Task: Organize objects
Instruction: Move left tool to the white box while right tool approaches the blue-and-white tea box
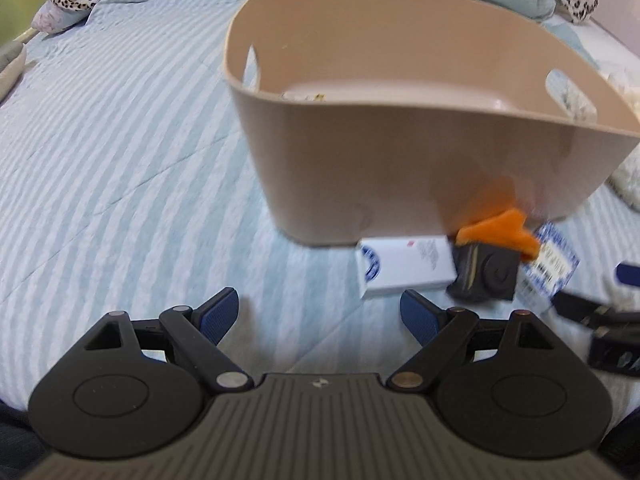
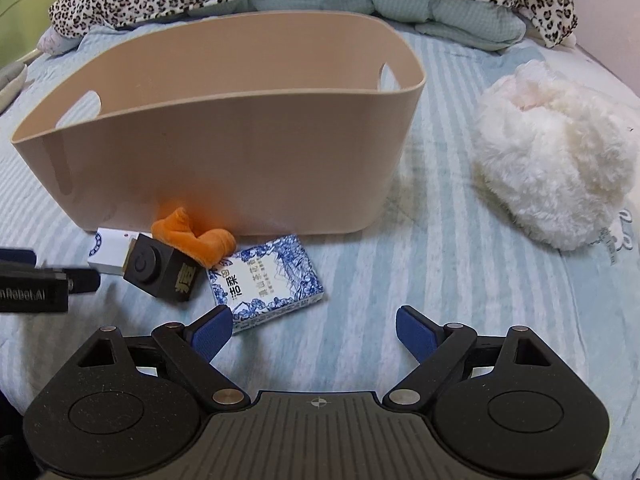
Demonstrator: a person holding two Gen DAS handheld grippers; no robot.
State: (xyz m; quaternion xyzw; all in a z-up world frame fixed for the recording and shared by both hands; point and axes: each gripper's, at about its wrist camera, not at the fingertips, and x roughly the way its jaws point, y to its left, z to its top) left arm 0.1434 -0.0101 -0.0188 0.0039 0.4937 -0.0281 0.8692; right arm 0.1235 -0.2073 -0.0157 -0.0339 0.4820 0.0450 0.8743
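Nearby, blue-white box (image 2: 266,284) w/ "洁来" label; both grippers' jaws spread, empty.

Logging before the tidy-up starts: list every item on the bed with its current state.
Beige bin: upright, nearly empty.
White box: flat, outside bin.
Black cube: on bed, against white box.
Orange cloth: crumpled, by bin.
Blue-patterned box: flat.
White plush: beside bin.
Left claw: open.
Right claw: open.

Smooth matt plastic bin (image 2: 240,148), fluffy white plush (image 2: 556,168), quilted cloth bedcover (image 1: 120,160).
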